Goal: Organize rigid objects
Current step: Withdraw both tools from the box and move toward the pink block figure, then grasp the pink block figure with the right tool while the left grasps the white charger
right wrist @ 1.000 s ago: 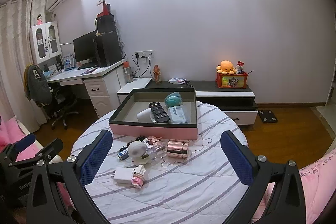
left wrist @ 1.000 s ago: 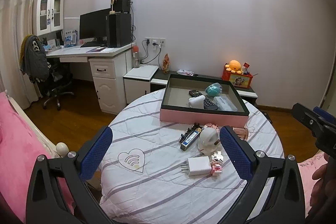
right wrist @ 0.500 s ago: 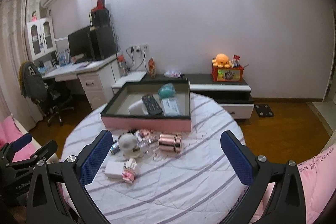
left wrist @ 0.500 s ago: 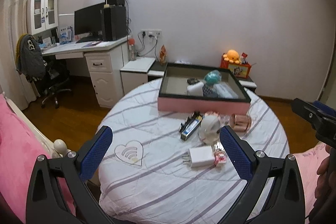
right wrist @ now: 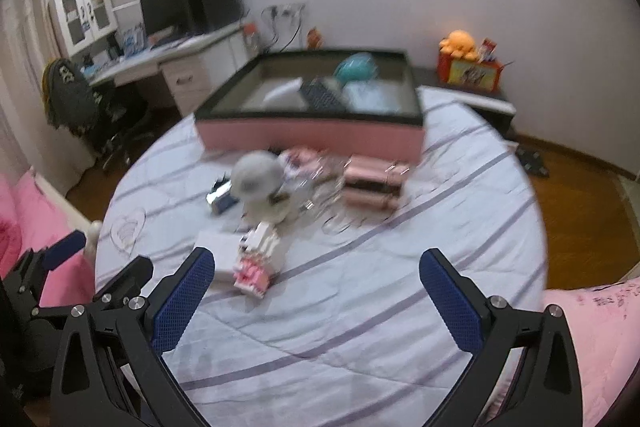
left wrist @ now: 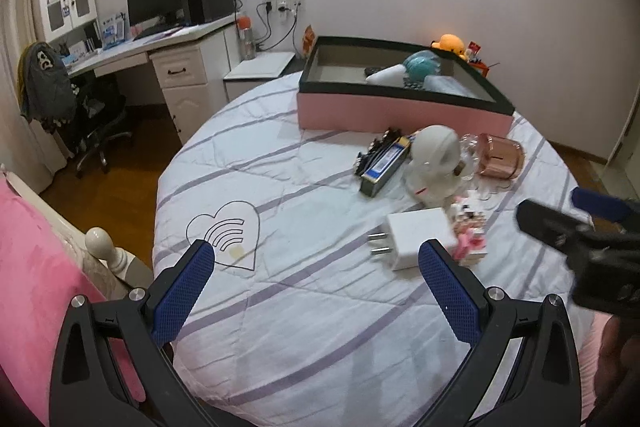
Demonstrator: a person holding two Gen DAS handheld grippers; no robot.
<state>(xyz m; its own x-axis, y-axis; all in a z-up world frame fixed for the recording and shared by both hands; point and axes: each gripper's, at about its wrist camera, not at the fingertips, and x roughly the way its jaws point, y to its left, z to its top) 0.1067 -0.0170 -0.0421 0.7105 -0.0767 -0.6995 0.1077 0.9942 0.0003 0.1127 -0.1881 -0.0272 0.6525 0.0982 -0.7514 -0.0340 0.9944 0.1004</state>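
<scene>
Both wrist views angled down, sharing round table [left wrist: 280, 307] clutter.

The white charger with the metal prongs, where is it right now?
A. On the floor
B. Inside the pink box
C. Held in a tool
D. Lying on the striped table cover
D: the charger lies flat on the striped cover, in front of the pink box, with no tool touching it.

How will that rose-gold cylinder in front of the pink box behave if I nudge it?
The rose-gold cylinder lies on its side, so it will probably roll. Its shiny surface looks slippery to pinch. The soft quilt may slow any roll.
</scene>
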